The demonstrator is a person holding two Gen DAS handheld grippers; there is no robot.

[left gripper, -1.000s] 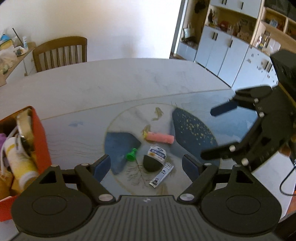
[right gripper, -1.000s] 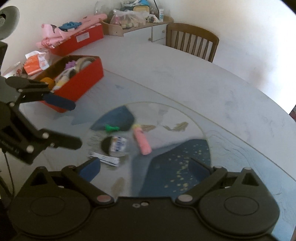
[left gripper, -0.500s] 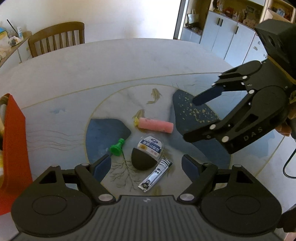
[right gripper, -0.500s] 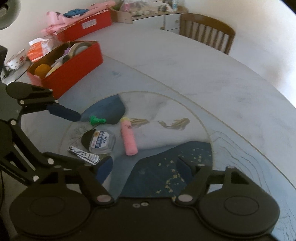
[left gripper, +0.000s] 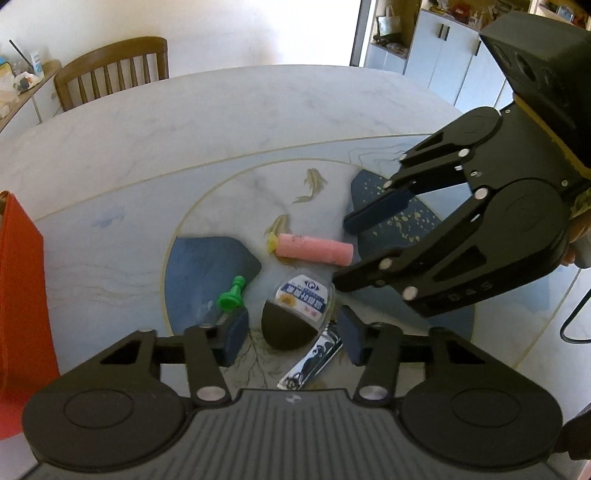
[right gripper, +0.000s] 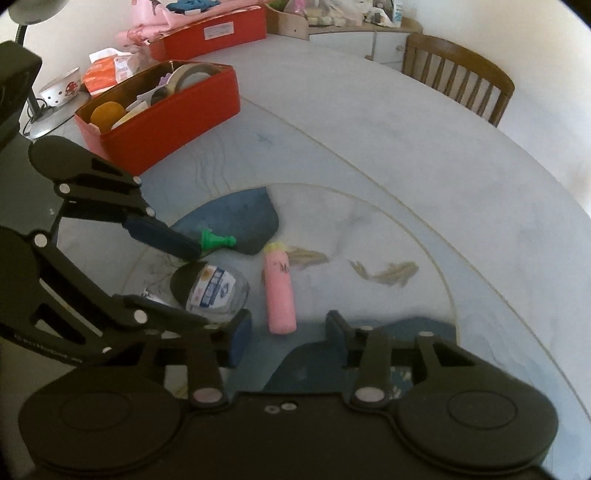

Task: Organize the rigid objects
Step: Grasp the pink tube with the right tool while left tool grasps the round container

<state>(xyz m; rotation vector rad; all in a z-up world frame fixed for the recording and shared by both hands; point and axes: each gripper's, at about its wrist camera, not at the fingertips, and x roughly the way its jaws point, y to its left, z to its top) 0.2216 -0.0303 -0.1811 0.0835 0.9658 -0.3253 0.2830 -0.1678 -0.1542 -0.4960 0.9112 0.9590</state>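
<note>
Small objects lie together on the round table: a pink cylinder [left gripper: 314, 249] [right gripper: 280, 291], a green chess pawn [left gripper: 231, 296] [right gripper: 216, 240], a round black case with a clear labelled lid [left gripper: 295, 312] [right gripper: 210, 287] and a metal nail clipper [left gripper: 310, 360]. My left gripper [left gripper: 291, 334] is open, its jaws on either side of the round case, just above it. My right gripper [right gripper: 284, 338] is open, low over the near end of the pink cylinder. Each gripper shows in the other's view: the right one [left gripper: 341, 251], the left one [right gripper: 207, 286].
An open red box [right gripper: 166, 107] holding tape rolls and other items stands left of the objects; its side shows in the left wrist view [left gripper: 22, 295]. A second red box [right gripper: 214, 33], a bowl [right gripper: 61, 86] and clutter sit farther back. A wooden chair [left gripper: 110, 74] stands at the table's far edge.
Both grippers have come down and closer to the objects. The left one now straddles the round case, the right one is over the pink cylinder. Both jaws have narrowed somewhat.
</note>
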